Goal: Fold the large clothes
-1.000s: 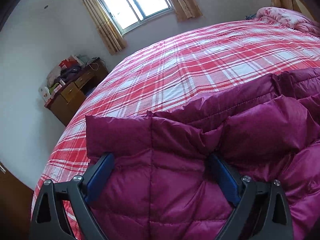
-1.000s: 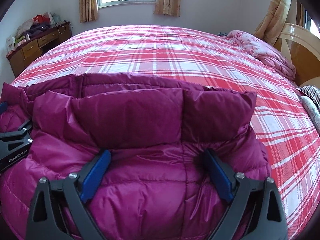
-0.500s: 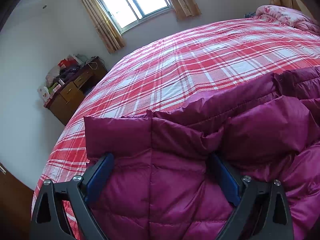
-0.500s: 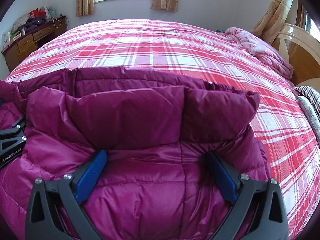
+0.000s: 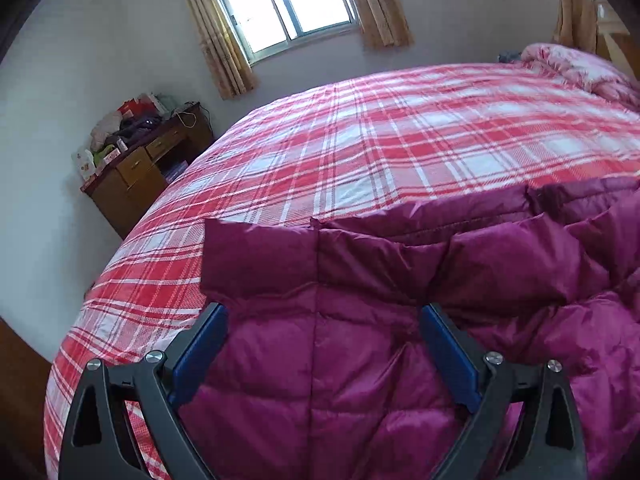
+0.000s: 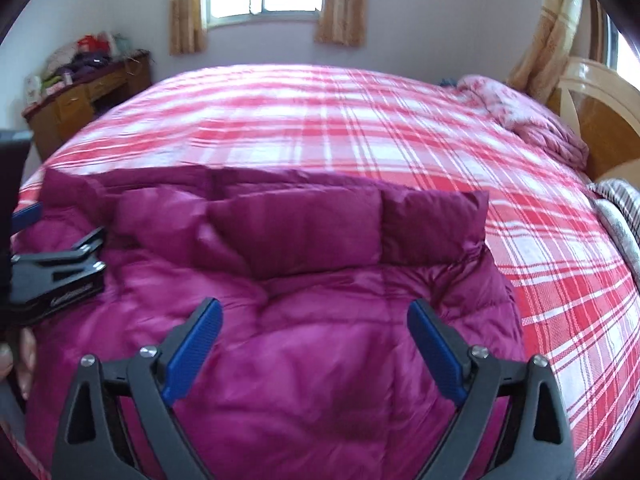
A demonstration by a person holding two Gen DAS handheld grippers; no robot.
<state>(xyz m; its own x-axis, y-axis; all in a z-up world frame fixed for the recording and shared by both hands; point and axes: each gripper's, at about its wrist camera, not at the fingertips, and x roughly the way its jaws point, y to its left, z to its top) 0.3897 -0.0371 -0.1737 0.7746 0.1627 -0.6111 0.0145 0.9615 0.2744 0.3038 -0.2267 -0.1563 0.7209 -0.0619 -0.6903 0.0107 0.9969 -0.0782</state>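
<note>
Both hand-held grippers, left (image 5: pixel 322 334) and right (image 6: pixel 314 326), hover released over the quilted jacket (image 6: pixel 300 320), spread on the bed (image 6: pixel 360 128) ready for folding.

Only one marking appears, pale lettering on the black body of the left gripper (image 6: pixel 56 276) at the left edge of the right wrist view, too blurred to read; no other text shows.
</note>
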